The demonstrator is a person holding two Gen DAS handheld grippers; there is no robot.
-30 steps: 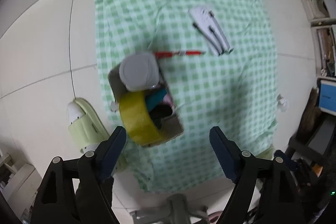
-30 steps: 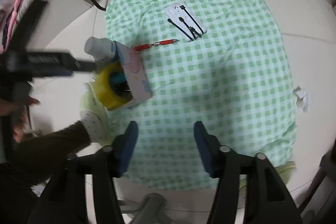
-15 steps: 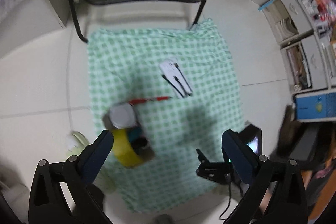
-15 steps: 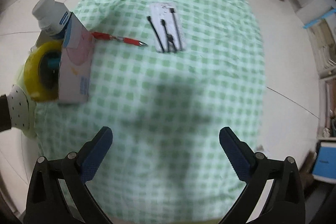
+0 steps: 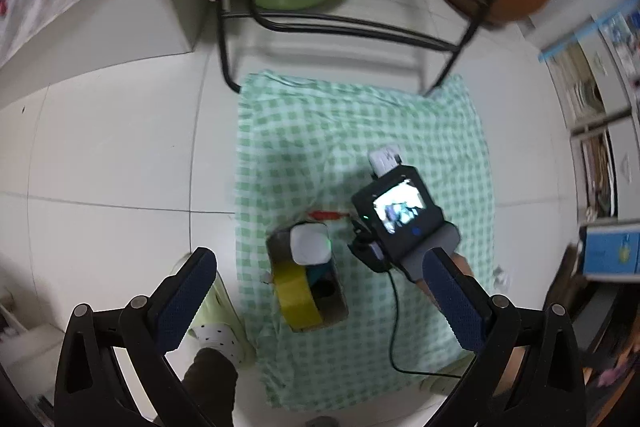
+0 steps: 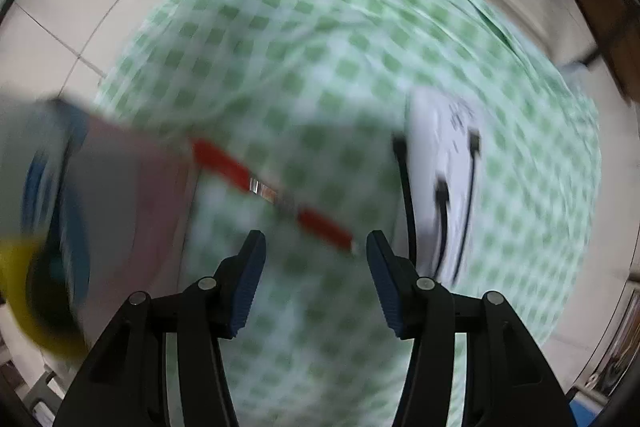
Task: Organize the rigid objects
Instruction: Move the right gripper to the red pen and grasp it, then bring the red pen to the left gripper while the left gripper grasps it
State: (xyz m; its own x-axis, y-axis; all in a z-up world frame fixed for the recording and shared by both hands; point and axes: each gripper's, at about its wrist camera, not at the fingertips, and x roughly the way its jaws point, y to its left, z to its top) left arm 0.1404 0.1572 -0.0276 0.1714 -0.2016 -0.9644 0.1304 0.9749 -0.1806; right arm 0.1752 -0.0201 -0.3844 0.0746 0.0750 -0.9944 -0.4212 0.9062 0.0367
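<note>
Red pen (image 6: 272, 193), clear mid-section, flat on green-check cloth (image 6: 320, 27)

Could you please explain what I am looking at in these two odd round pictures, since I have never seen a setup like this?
A person holds a two-fingered gripper in each hand; a fisheye camera on each looks along its fingers. The left gripper is wide open, high above a green checked cloth on the floor. Below it stands a cardboard box holding a yellow tape roll and a white bottle. The right gripper, empty, has been closing near a red pen, beside a white cable pack.
</note>
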